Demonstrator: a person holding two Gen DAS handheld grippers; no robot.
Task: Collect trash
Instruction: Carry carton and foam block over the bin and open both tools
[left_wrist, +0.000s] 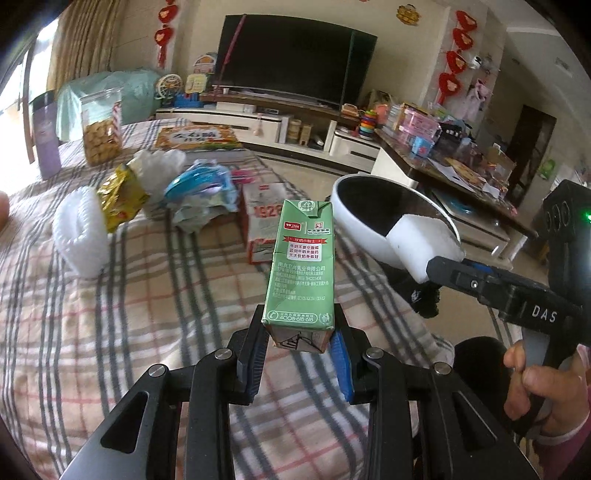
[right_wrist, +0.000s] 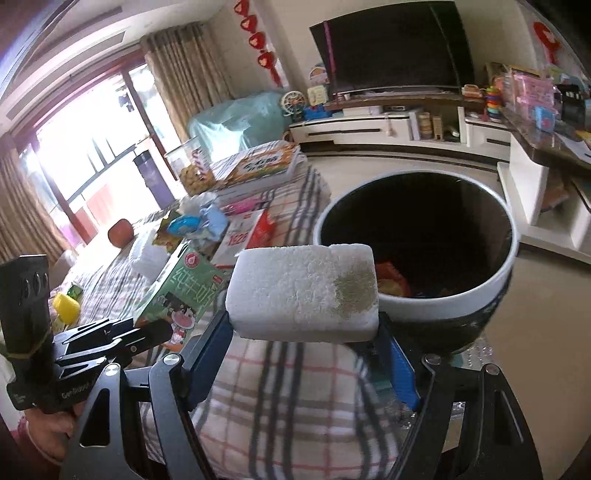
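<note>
The left gripper (left_wrist: 301, 354) is clenched on the base of a green milk carton (left_wrist: 301, 266) pointing forward from its 2 fingers, while the right gripper (right_wrist: 306, 354) clamps a white foam block (right_wrist: 303, 291) just before the black-lined trash bin (right_wrist: 417, 295).

The milk carton (left_wrist: 301, 266) is green with white print and a red label. The foam block (right_wrist: 303, 291) is white with a greenish-brown stain at one end. The bin (right_wrist: 417, 258) is white outside, black within. The cloth (left_wrist: 110, 314) is plaid, seemingly grey, pink and cream.
</note>
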